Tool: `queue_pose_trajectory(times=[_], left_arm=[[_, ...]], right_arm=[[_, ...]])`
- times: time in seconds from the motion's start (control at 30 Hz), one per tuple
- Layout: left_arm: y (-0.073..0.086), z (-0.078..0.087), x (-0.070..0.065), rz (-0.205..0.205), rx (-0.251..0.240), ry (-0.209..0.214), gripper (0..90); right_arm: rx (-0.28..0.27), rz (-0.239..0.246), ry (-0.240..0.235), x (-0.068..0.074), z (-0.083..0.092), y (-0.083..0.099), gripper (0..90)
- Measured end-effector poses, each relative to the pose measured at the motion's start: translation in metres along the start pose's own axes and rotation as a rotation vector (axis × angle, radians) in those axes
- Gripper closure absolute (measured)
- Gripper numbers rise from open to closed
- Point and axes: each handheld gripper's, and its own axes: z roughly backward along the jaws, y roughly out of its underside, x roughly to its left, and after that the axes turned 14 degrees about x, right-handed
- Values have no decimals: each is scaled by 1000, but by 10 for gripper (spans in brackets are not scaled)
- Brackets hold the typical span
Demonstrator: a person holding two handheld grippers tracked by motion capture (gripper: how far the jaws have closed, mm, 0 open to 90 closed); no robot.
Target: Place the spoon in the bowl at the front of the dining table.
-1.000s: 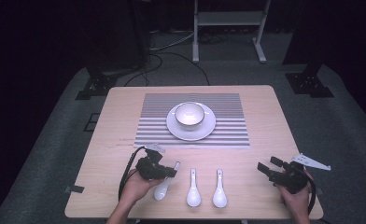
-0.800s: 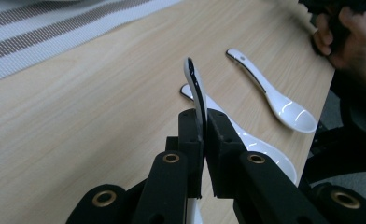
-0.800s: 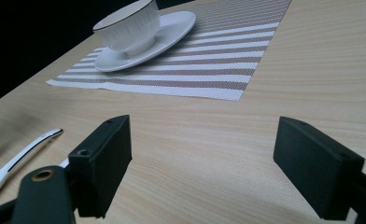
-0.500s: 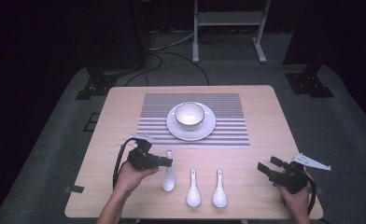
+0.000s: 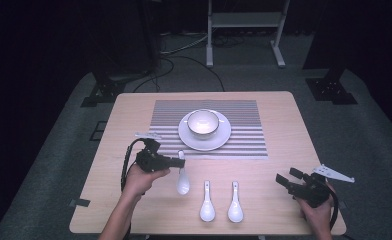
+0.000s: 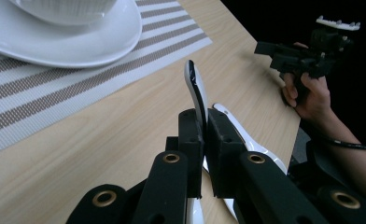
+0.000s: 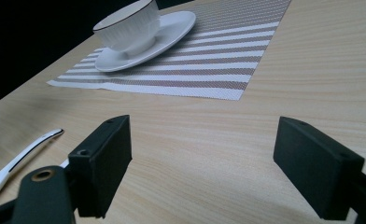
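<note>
My left gripper (image 5: pixel 178 161) is shut on the handle of a white spoon (image 5: pixel 183 184), just in front of the striped placemat (image 5: pixel 244 125). Seen from the left gripper view, the pads (image 6: pixel 190 135) clamp the spoon's handle (image 6: pixel 195 86), which sticks up past them. Two more white spoons (image 5: pixel 207 204) (image 5: pixel 235 203) lie side by side near the front edge. A white bowl (image 5: pixel 202 121) stands on a saucer (image 5: pixel 224 136) on the placemat. My right gripper (image 5: pixel 290 178) rests open at the front right corner, with bare table between its jaws (image 7: pixel 202 154).
The wooden table (image 5: pixel 294 130) has bare room to the right of the placemat. Black stands (image 5: pixel 331 87) and a metal rack (image 5: pixel 244 30) are on the dark floor beyond the far edge. A spoon handle (image 7: pixel 29 149) lies left of my right gripper.
My left gripper has carried the spoon away from the front edge toward the placemat and a little upward. The right gripper has stayed where it was.
</note>
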Motion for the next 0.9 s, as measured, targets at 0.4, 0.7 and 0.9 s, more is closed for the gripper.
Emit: queue_pose_trajectory(times=[0.4,0.7,0.9], left_arm=[[-27,7,13,27,-40,28,848],[-47,9,24,57,-77,64,848],[-61,9,27,72,-89,77,848]], right_arm=[[0,-3,-3,0,0,0,183],[-4,-6,-7,-1,0,0,183],[-4,-5,-8,-1,0,0,183]])
